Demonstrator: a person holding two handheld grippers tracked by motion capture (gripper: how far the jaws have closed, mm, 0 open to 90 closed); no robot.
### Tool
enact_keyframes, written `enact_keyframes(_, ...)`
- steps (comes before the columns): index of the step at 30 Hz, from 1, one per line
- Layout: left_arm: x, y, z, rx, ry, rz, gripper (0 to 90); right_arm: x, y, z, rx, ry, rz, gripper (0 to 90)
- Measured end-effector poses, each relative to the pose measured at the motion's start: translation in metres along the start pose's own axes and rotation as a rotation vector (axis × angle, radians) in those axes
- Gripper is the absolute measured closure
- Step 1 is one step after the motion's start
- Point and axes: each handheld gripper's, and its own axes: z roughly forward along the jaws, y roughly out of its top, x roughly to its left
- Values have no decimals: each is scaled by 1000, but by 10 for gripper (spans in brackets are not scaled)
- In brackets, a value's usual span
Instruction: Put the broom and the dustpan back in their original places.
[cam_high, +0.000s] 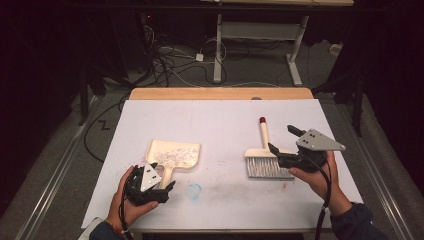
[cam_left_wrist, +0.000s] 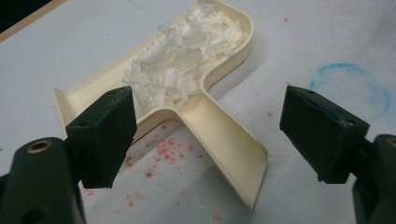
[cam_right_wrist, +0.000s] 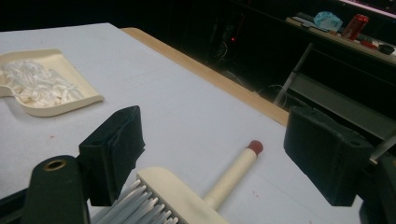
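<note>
While both claws stand with their jaws wide apart and nothing between them, the sweeping job looks to be at its end or at a pause: the cream dustpan (cam_high: 173, 155) lies flat on the white surface (cam_high: 220, 115), left of the middle, with a heap of white paper shreds (cam_left_wrist: 182, 60) resting in its tray. The left claw (cam_high: 150, 186) hangs just near of the dustpan's handle (cam_left_wrist: 224, 144), which points toward it; in the left gripper view the handle sits between the two jaws but clear of both. The brush (cam_high: 265, 160) lies to the right, well apart from the dustpan, bristles toward the near edge and its red-tipped handle (cam_right_wrist: 233, 175) pointing far. The right claw (cam_high: 284, 142) hovers just beside the brush head, on its right, not touching.

My judgement is that the step in hand is either letting go of the tools or reaching back for them. If the shreds are to be tipped out, the next move calls for the left claw to close squarely on the handle and lift the tray level, so that nothing spills.
</note>
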Motion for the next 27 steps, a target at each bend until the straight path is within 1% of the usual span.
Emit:
enact_keyframes(3, 0, 0, 0, 3, 0, 2, 183, 0, -5, -6, -5, 2, -5, 204)
enact_keyframes(5, 1, 1, 0, 10, 6, 1, 183, 0, -7, -10, 3, 1, -24, 203)
enact_keyframes(8, 3, 1, -1, 5, 11, -3, 183, 0, -13, -14, 9, 8, -18, 204)
enact_keyframes(12, 3, 1, -1, 0, 11, -2, 183, 1, -21, -19, 9, 8, -31, 203)
enact_keyframes(16, 2, 1, -2, 0, 13, 5, 183, 1, -29, -23, 10, 23, -18, 204)
enact_keyframes(19, 3, 2, -2, -4, 15, 7, 182, 2, -37, -27, 11, 20, -14, 204)
enact_keyframes(21, 3, 2, -2, -6, 13, 7, 182, 1, -42, -29, 13, 22, -2, 203)
enact_keyframes(23, 3, 2, -2, -9, 15, 6, 183, 1, -46, -31, 23, 16, 4, 204)
enact_keyframes(25, 3, 3, -1, -11, 15, 5, 183, 1, -51, -33, 34, 4, -9, 204)
enact_keyframes(27, 4, 3, -1, -10, 15, 2, 182, -1, -56, -36, 41, 2, 9, 203)
